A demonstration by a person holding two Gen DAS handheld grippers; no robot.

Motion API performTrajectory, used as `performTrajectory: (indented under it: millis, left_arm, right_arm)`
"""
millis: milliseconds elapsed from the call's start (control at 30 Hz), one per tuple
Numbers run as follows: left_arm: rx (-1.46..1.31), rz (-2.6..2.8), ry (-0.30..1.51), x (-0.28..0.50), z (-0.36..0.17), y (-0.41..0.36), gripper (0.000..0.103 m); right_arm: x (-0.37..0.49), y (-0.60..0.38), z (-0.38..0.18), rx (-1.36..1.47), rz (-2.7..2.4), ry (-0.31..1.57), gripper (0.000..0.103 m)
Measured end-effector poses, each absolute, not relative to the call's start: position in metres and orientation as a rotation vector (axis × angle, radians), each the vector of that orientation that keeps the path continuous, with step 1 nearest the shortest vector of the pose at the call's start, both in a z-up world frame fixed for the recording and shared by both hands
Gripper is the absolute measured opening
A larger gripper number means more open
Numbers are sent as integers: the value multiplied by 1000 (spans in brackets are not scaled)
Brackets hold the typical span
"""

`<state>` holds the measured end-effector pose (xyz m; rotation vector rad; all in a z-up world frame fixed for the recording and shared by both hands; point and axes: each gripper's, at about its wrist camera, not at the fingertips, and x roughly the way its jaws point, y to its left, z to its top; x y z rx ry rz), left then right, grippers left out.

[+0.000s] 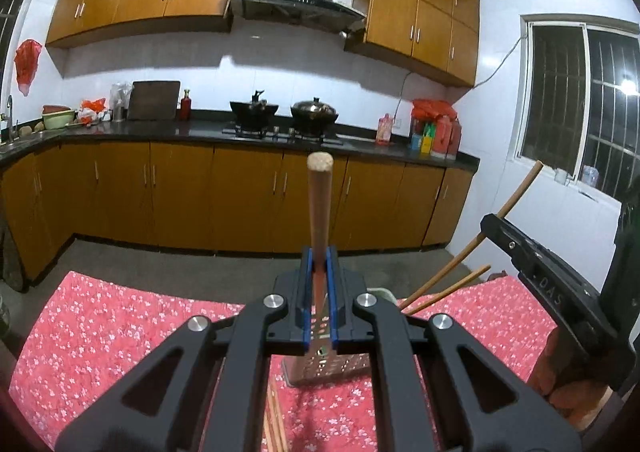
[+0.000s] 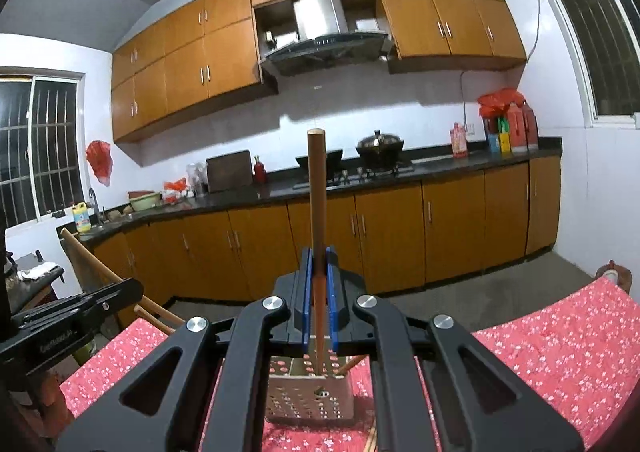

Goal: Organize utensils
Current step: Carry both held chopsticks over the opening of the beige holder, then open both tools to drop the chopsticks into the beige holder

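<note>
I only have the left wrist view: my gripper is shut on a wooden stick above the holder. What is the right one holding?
Observer: The right gripper is shut on its own wooden stick, upright.
Operator: Where does that stick's lower end go?
Observer: Down into the open top of the perforated metal holder.
Operator: Anything else in the holder?
Observer: Another stick leans out at its right corner.
</note>
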<state>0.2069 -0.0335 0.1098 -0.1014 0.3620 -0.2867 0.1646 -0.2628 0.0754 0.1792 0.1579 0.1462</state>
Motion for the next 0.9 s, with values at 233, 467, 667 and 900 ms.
performTrajectory:
  millis: [233,467,667,900]
  left_arm:
    - [-124,-308,409,215,98,-31,9]
    - [-132,-312,399,210,102,-27,16]
    - [-151,-313,358,191,115,-17,29]
    - [-137,-221,378,159,94,19,45]
  right_arm:
    - [170,-260,67,176,162,210,8]
    - [167,-262,70,174,167,210,28]
    - [148,-268,80,182,172,172,29]
    - [115,-295,57,163,74,221,35]
